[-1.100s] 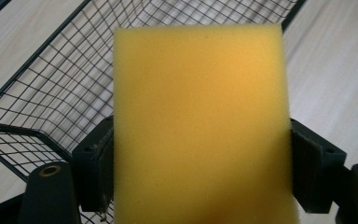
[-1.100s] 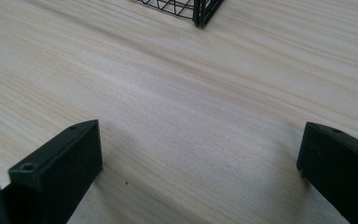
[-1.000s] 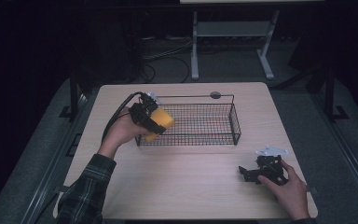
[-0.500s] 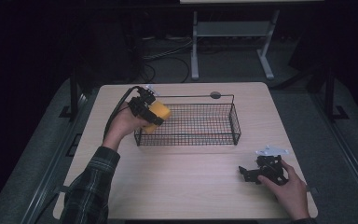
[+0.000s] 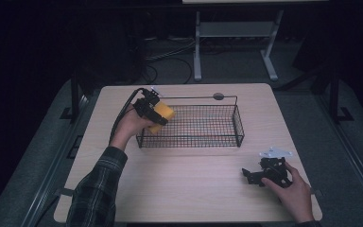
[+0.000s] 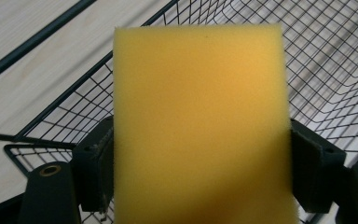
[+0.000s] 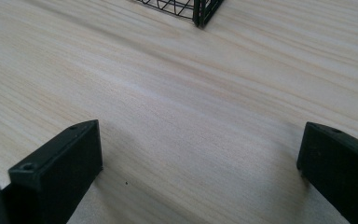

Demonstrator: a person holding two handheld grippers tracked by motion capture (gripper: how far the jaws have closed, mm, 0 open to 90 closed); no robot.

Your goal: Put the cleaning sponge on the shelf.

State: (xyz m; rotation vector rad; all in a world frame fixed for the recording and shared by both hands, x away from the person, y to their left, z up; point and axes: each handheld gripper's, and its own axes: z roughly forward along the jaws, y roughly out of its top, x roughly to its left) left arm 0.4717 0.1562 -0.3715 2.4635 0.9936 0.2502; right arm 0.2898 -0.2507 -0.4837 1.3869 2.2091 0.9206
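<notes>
Our left gripper, clamped on the sponge, has risen over the basket's left end, ready to drop; right gripper rests apart.

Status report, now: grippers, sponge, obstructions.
Left gripper shut on sponge, above basket corner. Right gripper open, resting on table. No obstruction seen.

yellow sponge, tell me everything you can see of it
The yellow sponge is a flat rectangular block of fine-pored foam, plain and unmarked. The left tongs clamp it by two opposite sides, holding it in the air over the left end of the black wire basket, clear of the mesh.
</notes>
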